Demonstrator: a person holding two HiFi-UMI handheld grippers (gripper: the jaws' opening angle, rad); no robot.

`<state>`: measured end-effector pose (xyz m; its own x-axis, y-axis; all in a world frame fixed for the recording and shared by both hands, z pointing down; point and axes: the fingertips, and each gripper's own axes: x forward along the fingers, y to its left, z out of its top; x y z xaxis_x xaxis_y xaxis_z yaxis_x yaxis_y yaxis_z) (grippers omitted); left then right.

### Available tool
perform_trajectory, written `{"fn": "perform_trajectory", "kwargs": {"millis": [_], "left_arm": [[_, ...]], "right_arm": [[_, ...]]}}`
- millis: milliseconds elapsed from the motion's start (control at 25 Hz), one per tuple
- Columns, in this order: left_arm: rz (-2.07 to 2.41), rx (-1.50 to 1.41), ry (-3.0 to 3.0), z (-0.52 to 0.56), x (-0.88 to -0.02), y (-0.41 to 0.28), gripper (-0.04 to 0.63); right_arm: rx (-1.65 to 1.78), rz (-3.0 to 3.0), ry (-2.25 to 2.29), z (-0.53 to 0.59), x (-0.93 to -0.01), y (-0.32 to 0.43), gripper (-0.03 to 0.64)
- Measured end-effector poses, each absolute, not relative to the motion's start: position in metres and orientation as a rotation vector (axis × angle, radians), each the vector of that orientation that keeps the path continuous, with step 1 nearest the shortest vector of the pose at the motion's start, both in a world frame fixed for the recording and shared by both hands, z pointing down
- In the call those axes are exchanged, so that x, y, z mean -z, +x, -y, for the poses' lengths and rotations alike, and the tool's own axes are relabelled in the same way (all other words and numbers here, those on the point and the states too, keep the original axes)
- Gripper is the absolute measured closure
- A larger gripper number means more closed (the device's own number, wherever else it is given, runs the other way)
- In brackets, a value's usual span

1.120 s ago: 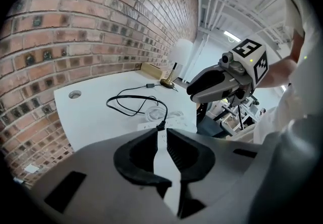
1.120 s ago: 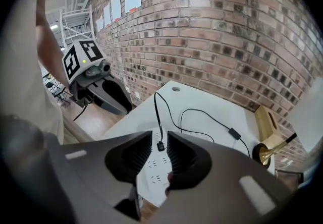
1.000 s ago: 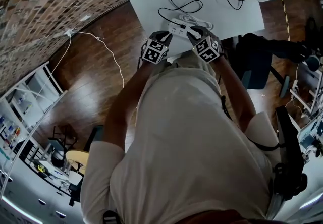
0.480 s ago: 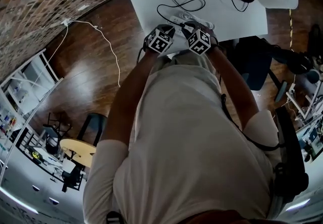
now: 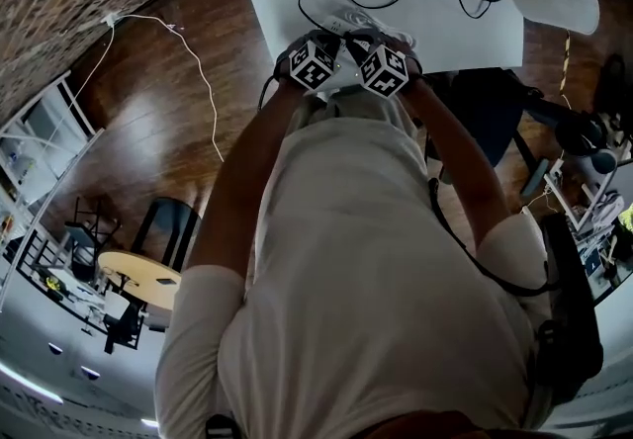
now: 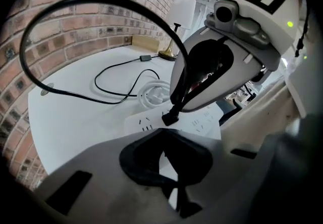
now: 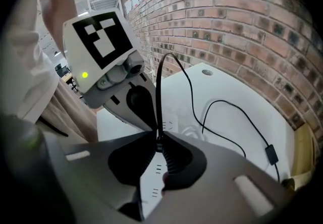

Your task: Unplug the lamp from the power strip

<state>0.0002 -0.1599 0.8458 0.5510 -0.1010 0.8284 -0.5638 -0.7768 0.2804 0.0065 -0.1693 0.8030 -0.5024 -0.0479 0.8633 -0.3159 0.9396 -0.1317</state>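
Two hand-held grippers worked over one white tabletop [image 6: 75, 127], and we counted one of each task thing: one power strip [image 6: 145, 123], one black plug [image 6: 170, 117], one black cord [image 7: 157, 102], one inline switch [image 6: 145, 58] and one lamp [image 6: 180, 13]. The plug sat in the strip with free sockets on either side. In the head view the strip lay near the tabletop's front edge, at 12 o'clock from the person. The right hand-held gripper [image 7: 159, 137] had just been closing its jaws, and we saw them pinched on the plug at its ribbed neck. The left hand-held gripper [image 6: 161, 134], at 9 o'clock of the right one in the head view, pointed down at the strip. Its jaw tips were drawn together with nothing between them; whether it pressed on the strip we could not tell.

From the plug the cord arched up in one tall loop, crossed the tabletop through the switch and reached the lamp, which stood well apart at 1 o'clock from the strip. One coil of white cable [image 6: 154, 96] lay just beyond the strip at 12 o'clock. One tan box [image 6: 144, 42] stood beside the lamp against the brick wall [image 6: 75, 31], and one round hole [image 7: 207, 72] showed at 11 o'clock.

In the head view the grippers' own bodies covered the plug and most of the strip. In the left gripper view the right gripper hid the strip's right part. One white cable [image 5: 203, 81] trailed over the wood floor [image 5: 178, 160] at 10 o'clock.
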Motion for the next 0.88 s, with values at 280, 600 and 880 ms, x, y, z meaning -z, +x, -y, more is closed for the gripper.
{"fn": "perform_trajectory", "kwargs": {"millis": [280,600,880], "left_arm": [[0.543,-1.276,2.387,0.1608,-0.845,0.0039,0.591],[0.633,-1.274,2.315,0.1619,-0.8475,0.0028,0.592],[0.637,-1.293,2.271,0.1625,-0.8476,0.0033,0.592]], "right_arm": [[-0.373,2.075,0.259,0.1711,-0.8013,0.0092,0.594],[-0.516,2.052,0.366,0.1735,-0.8009,0.0106,0.604],[-0.625,2.07,0.408,0.1742,-0.7997,0.0129,0.606]]}}
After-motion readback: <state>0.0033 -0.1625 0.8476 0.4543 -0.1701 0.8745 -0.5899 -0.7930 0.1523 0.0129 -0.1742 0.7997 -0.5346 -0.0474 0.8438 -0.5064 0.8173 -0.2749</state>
